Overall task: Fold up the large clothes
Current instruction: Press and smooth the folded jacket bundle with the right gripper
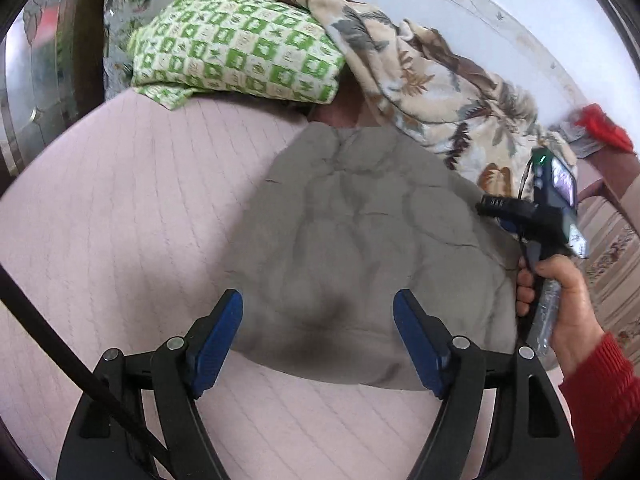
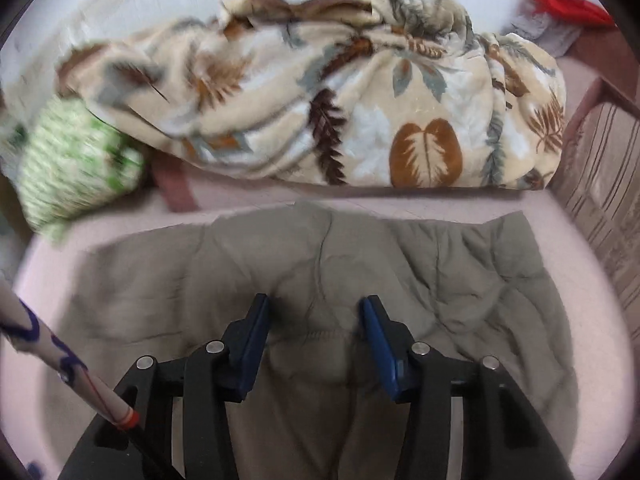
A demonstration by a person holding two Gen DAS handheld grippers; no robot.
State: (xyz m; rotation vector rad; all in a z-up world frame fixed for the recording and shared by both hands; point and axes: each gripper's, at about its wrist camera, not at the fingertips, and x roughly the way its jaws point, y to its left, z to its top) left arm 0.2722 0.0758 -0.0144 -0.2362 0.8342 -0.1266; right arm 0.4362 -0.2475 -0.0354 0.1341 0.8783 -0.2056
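My left gripper (image 1: 318,320) wide open, empty, poised over near hem of grey garment (image 1: 360,240) to pick fold edge. My right gripper (image 2: 314,336) also spread, nothing held. Garment flat on pink bedspread (image 1: 120,200); leaf-print blanket (image 2: 320,100) at 12 o'clock.

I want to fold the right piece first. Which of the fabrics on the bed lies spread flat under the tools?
The plain grey-brown garment, flat on the pink bed cover. The leaf-print blanket is bunched behind it, and the green checked bundle sits at the far left.
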